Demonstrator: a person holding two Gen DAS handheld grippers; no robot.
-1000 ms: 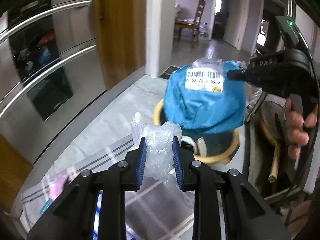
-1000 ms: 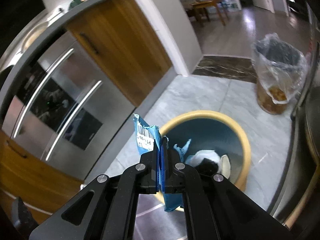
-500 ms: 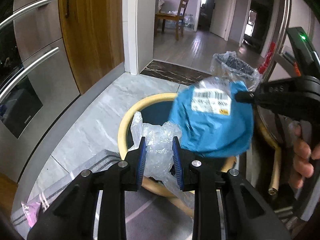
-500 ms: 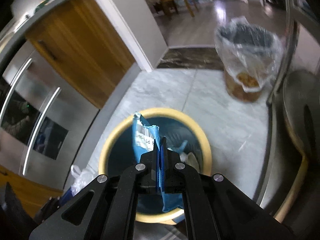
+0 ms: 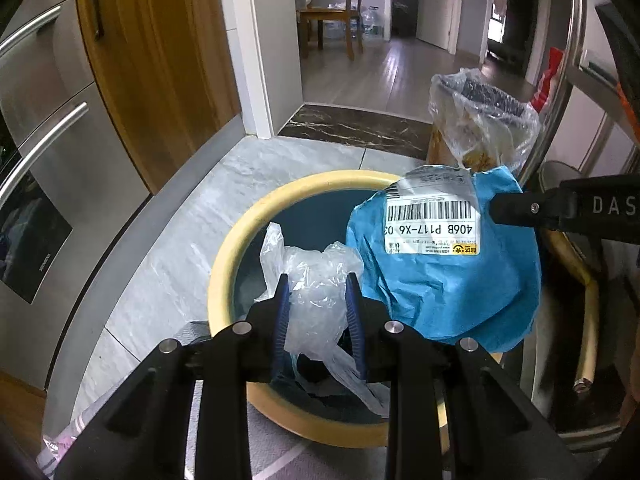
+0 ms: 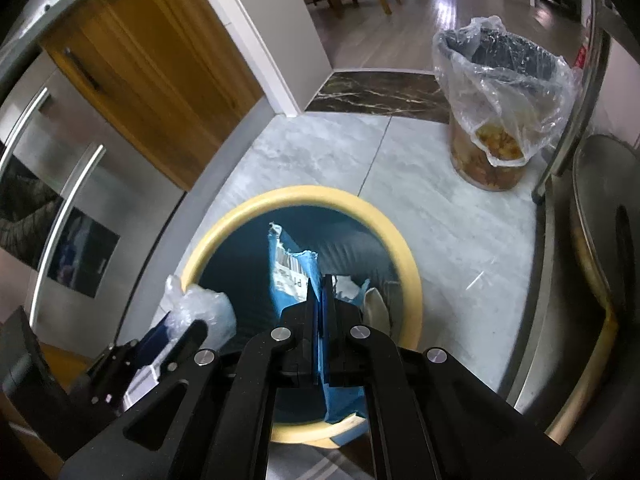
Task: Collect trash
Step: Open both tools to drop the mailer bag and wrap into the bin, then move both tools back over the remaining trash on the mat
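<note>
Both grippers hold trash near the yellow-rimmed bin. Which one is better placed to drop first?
Probably the right. The right gripper holds the blue mailer bag over the middle of the yellow-rimmed bin. The left gripper holds the clear plastic near the bin's near rim.

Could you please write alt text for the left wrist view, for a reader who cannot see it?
The left gripper grips crumpled clear plastic above a yellow-rimmed bin, while the right gripper holds a blue mailer bag with a barcode label beside it. A plastic-lined bin stands behind.
</note>
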